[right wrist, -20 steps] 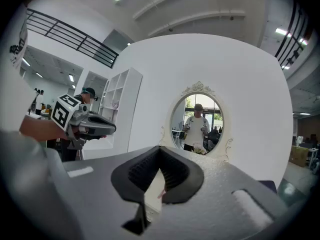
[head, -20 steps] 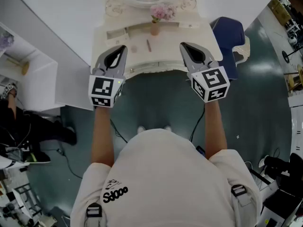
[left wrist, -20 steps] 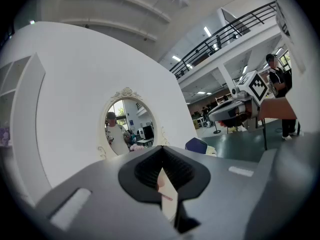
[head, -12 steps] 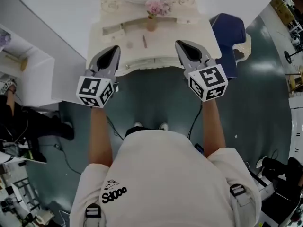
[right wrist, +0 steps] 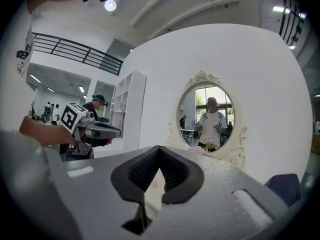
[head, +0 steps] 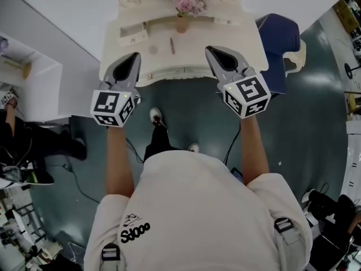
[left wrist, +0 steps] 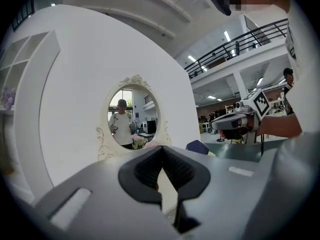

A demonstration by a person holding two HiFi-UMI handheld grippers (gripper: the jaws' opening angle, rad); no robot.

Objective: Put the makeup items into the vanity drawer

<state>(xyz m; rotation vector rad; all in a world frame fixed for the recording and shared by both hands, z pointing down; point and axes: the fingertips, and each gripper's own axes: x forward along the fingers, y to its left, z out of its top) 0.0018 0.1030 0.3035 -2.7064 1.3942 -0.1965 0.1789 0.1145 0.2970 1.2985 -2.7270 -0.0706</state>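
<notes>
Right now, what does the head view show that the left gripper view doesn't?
Only the head view shows the thin stick lying on the vanity top, and a shoe down on the floor. Only the left gripper view shows a person reflected in the oval mirror. Both show the right hand-held gripper, the pink flowers and the blue chair.

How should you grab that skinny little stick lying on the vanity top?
Take the stick at its middle, coming straight down from above. It lies flat on the vanity and is too thin to catch from the side. Its length runs front to back, so pinch across its narrow width, left to right. The middle probably keeps it level and stays away from the vase beyond its far end.
</notes>
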